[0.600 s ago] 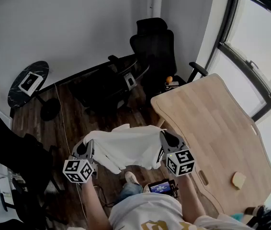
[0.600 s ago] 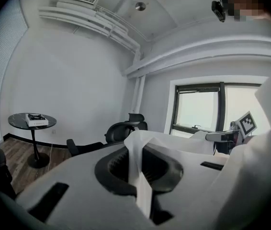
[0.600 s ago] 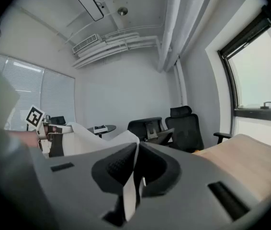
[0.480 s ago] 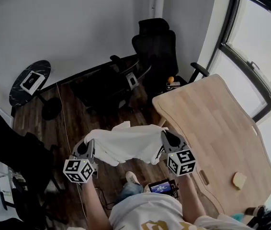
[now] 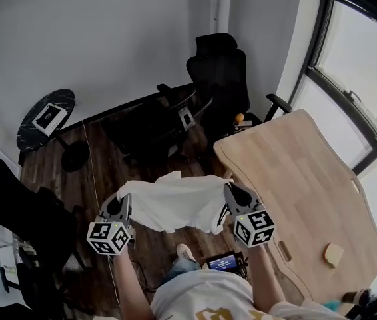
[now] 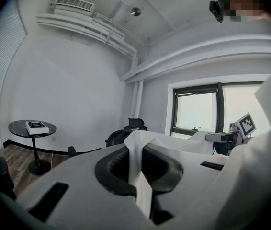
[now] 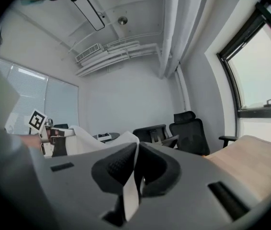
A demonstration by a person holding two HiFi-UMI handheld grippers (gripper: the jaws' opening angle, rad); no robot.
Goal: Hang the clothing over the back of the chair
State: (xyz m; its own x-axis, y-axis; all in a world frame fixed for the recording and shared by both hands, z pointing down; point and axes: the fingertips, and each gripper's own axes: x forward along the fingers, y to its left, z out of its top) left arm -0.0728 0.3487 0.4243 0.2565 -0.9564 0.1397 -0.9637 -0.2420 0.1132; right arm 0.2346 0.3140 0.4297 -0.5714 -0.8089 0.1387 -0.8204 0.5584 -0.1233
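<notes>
Clamps the nine o'clock corner of the white clothing (image 5: 175, 202) in the left gripper (image 5: 123, 207), jaws pinched tight on a fold of cloth. Holds the garment stretched above the wooden floor, long axis running nine to three. Faces the black chair (image 5: 218, 72) at twelve o'clock, backrest upright and well apart from the cloth. Pins the three o'clock corner the same way in the right gripper (image 5: 232, 195), just beside the wooden surface (image 5: 295, 179). Leaves the right gripper probably the nearer to the chair. Calls, by the look of it, for a carry forward with the span kept parallel to the backrest.
</notes>
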